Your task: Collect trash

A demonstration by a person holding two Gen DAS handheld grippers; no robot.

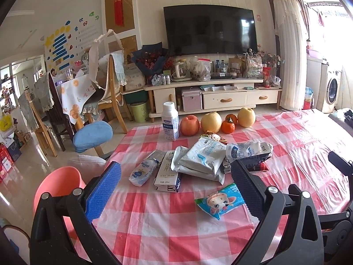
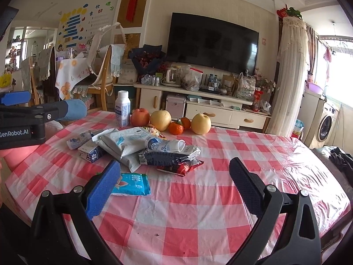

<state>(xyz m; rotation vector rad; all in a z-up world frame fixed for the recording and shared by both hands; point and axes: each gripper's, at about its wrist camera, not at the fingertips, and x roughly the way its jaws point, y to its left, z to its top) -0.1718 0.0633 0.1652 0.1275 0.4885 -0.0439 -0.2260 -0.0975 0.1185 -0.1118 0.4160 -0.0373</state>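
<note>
A heap of trash lies mid-table on the red-checked cloth (image 1: 176, 231). It holds white pouches (image 1: 198, 159), a crushed plastic bottle (image 1: 242, 150), a flattened carton (image 1: 167, 174) and a small white-blue packet (image 1: 143, 172). A blue cartoon wrapper (image 1: 220, 201) lies alone, nearer to me. My left gripper (image 1: 176, 165) hovers open just short of the heap, holding nothing. In the right wrist view the heap (image 2: 132, 145) sits ahead and left, with a red wrapper (image 2: 181, 167) and the blue wrapper (image 2: 132, 184) by the left finger. My right gripper (image 2: 174, 163) is open and holds nothing.
An upright milk bottle (image 1: 170, 121), an apple (image 1: 189, 125), two pears (image 1: 211, 122) and oranges (image 1: 228, 126) line the far edge. A pink round container (image 1: 57, 185) stands off the table's left side, with a blue-cushioned chair (image 1: 92, 135) beyond. Bare cloth spreads to the right.
</note>
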